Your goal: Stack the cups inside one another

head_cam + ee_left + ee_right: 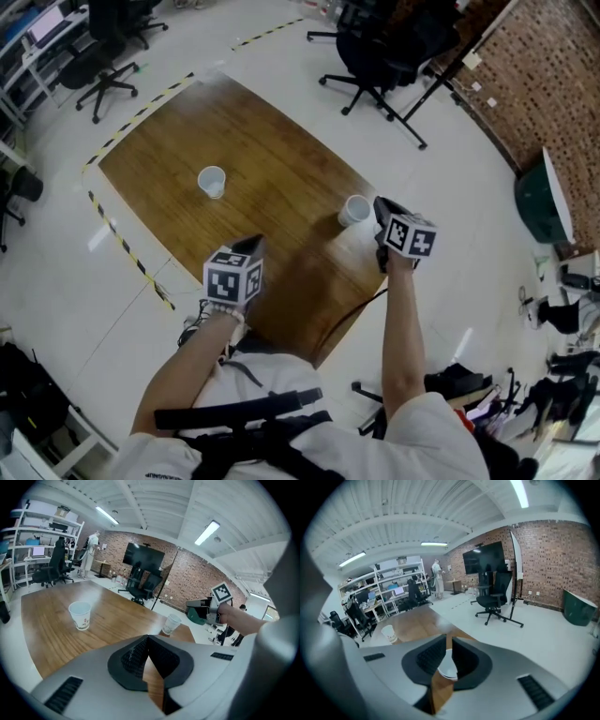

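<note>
The right tongs (446,641) are open a little way. In the right gripper view a white paper cup, the near cup (447,665), shows in the gap, lower down than the tips. The dark pads do not look like they squeeze it. The head view shows something this view cannot: the near cup (354,210) stands on the table (272,150) close to its right edge, just beside the tip of the right tongs (380,204). I cannot tell from there if they touch.

The left tongs (148,639) are closed. In the left gripper view their tips meet, and only a thin wedge of brown table shows behind them. Nothing is held. In the head view the left tongs (255,242) hang over the near side of the table.

The far cup (213,181) stands alone in the middle of the table, open end up and well apart from the near cup. The cups are not inside one another. The left gripper view shows both cups at once, and the right tongs beyond the table edge. The right gripper view shows the far cup (388,633) small, off to the left.

Only the gripper views show the room's far end: a brick wall (553,559), a black screen (483,557), shelves (42,531) and a person (91,550) standing far off. Office chairs (375,47) stand past the table.
</note>
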Demonstrator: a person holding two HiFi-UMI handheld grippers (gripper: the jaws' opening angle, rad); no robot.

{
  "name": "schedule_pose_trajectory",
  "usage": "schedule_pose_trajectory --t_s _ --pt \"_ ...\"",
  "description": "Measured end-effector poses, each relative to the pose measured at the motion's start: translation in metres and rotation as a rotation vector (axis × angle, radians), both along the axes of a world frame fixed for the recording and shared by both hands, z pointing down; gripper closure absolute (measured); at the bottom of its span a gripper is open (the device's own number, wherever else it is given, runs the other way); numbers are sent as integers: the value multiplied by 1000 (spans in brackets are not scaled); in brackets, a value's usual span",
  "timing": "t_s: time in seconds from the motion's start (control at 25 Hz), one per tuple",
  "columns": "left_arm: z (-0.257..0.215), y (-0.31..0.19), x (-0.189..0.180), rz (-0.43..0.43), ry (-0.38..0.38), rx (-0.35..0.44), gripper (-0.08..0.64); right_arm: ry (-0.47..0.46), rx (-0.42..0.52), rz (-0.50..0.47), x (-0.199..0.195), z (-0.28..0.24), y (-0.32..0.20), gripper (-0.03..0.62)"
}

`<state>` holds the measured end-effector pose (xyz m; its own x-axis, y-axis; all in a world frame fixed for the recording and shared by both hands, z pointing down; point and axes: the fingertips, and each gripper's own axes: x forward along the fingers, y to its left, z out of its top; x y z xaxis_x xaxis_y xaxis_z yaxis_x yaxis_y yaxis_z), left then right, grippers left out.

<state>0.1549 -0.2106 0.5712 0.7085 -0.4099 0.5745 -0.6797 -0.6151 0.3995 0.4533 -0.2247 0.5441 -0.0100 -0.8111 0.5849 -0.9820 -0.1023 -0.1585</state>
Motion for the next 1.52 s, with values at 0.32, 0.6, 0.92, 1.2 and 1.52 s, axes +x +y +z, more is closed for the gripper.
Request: schedule_pose_trajectory --t_s 0.32,0.6,0.92,1.2,1.52 --pt "-23 -14 -21 -84 63 66 563 -149 192 2 -66 -51 26 529" --pt "-34 -8 -32 -71 106 85 563 -194 232 -56 -117 -63 27 529" --pt "-33 -11 -60 -95 98 99 563 -189 205 -146 -164 -54 2 529" --pt "-35 -25 -92 -179 102 95 565 -197 198 -207 -198 -53 -26 529" --pt "-20 -35 -133 -249 63 69 565 -173 126 -305 -253 -37 -73 432"
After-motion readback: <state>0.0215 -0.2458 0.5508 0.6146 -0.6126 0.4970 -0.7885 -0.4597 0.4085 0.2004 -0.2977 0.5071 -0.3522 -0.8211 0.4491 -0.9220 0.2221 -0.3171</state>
